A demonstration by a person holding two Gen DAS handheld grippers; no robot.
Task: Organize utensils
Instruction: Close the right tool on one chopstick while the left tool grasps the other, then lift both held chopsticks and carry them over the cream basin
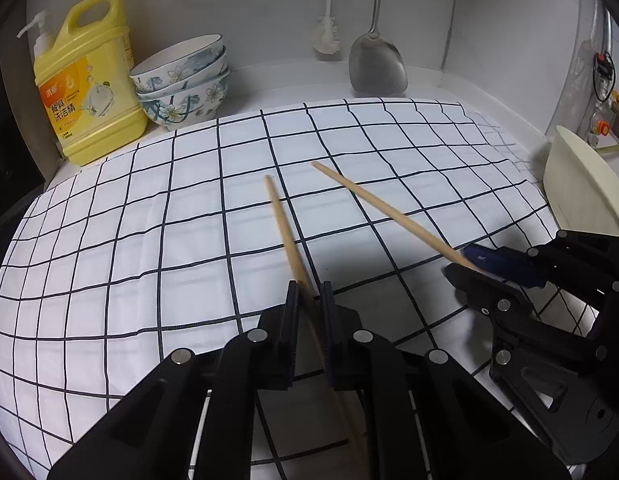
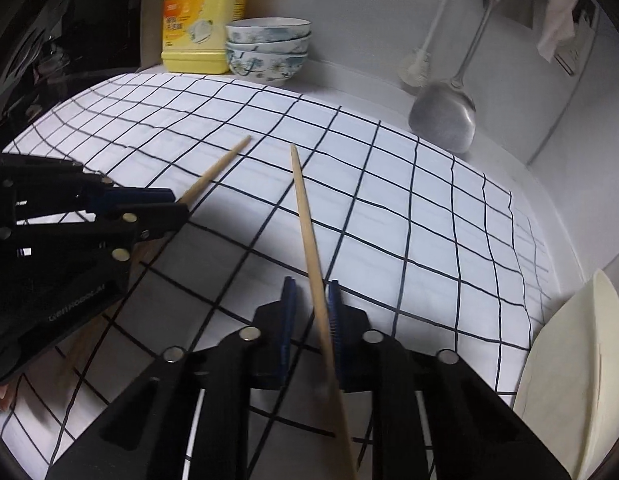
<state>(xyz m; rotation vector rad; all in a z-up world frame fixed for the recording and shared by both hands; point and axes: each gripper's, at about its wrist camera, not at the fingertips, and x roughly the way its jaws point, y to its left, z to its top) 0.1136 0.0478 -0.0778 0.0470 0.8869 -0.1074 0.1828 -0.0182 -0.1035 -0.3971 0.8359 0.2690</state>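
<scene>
Two wooden chopsticks point out over a white checked cloth (image 1: 149, 240). My left gripper (image 1: 309, 300) is shut on one chopstick (image 1: 283, 228), which runs forward between its fingers. My right gripper (image 2: 311, 300) is shut on the other chopstick (image 2: 305, 220), which lies against its right pad. In the left wrist view the right gripper (image 1: 465, 258) stands at the right with its chopstick (image 1: 381, 208) slanting toward the middle. In the right wrist view the left gripper (image 2: 177, 204) stands at the left with its chopstick (image 2: 217, 170).
A yellow detergent jug (image 1: 89, 80) and stacked floral bowls (image 1: 185, 80) stand at the back left. A metal spatula (image 1: 377, 64) and a bottle brush (image 1: 327, 40) hang on the back wall. A cream plate (image 1: 581, 184) leans at the right edge.
</scene>
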